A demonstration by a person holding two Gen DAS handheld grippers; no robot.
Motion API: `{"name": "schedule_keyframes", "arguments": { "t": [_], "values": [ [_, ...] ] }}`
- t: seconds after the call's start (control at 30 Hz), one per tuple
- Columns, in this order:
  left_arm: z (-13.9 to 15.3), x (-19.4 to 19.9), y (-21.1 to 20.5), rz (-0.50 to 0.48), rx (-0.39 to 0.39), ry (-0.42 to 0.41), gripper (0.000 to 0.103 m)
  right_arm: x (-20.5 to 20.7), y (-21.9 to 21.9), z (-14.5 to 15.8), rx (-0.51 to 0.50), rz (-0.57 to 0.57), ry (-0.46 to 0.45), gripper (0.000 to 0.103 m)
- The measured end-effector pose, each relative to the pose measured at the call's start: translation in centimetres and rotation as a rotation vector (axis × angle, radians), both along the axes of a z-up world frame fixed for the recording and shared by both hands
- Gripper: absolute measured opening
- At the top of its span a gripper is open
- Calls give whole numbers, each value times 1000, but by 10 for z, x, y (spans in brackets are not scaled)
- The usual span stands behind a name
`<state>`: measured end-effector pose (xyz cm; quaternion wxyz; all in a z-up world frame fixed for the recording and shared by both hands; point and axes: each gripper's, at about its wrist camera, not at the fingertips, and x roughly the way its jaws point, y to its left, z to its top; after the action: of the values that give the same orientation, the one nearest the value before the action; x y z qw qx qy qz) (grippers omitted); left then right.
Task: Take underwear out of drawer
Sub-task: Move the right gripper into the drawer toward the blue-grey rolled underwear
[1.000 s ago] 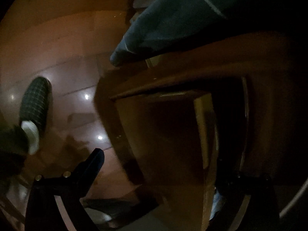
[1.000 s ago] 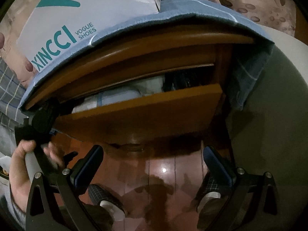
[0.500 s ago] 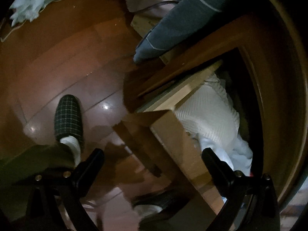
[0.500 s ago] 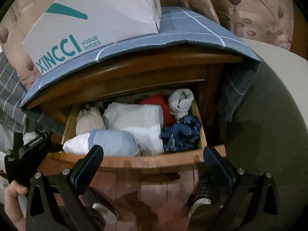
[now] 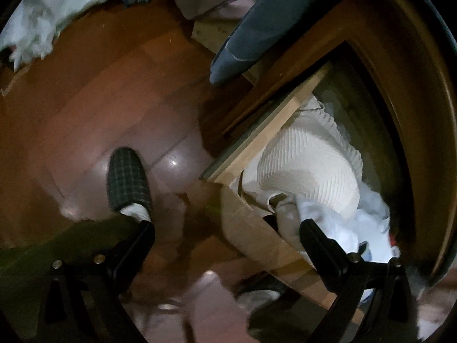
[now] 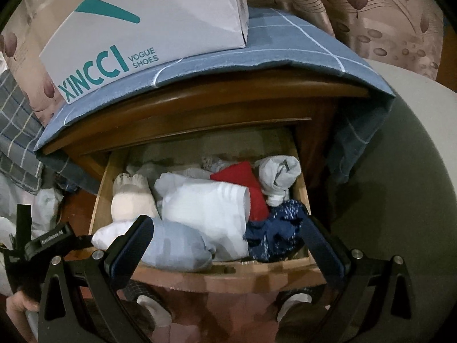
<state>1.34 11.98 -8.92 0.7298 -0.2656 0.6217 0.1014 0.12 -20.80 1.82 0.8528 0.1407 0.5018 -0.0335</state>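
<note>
Underwear [image 6: 177, 247], judged to be the pale blue roll at the front of the open drawer [image 6: 257, 278], lies just beyond the right gripper [image 6: 225, 245], whose jaws are spread wide and empty, seemingly poised to close on it; the left gripper [image 5: 228, 245], also wide and empty, hovers over the drawer's front corner; behind sit a white bundle [image 6: 205, 208], red cloth [image 6: 242, 177] and balled socks [image 6: 278, 177]; a second ago the drawer was barely open.

white xincci shoe box [image 6: 148, 28] sits on blue checked cloth [image 6: 285, 48] draped over nightstand [image 6: 200, 105]; plaid slipper [image 5: 128, 180] on wood floor [image 5: 85, 108].
</note>
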Motion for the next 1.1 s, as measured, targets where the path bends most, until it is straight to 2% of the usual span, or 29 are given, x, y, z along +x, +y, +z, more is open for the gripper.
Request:
{"name": "schedule_keyframes", "arguments": {
  "t": [0.07,0.2,0.3,0.4,0.43,0.53,0.6,0.7,0.8,0.9,1.0,1.1],
  "values": [
    [3,-1,-2,-29,36,-6,103,2,2,-2,9,13,9,103],
    [5,-7,2,-51,55,-2,103,5,12,-4,4,58,21,103],
    [1,-10,7,-56,130,9,103,8,19,-8,-2,87,34,103],
    [-8,-7,19,-18,49,50,103,13,25,-10,4,115,52,103],
    [-7,-6,20,-24,56,53,103,13,26,-11,2,122,54,103],
    [5,-2,7,-107,192,5,103,16,33,-15,11,155,75,103],
    [9,1,2,-149,236,-3,102,18,38,-19,43,194,107,103],
    [17,5,7,-136,277,-4,102,22,45,-26,85,251,171,103],
    [37,7,10,-170,291,-46,102,29,53,-30,90,286,249,103],
    [62,7,10,-208,260,-113,102,38,61,-34,78,305,321,103],
    [88,14,-1,-364,247,-210,102,46,70,-38,82,326,376,103],
    [100,18,-10,-472,240,-266,102,51,78,-46,76,324,432,103]
  ]
}}
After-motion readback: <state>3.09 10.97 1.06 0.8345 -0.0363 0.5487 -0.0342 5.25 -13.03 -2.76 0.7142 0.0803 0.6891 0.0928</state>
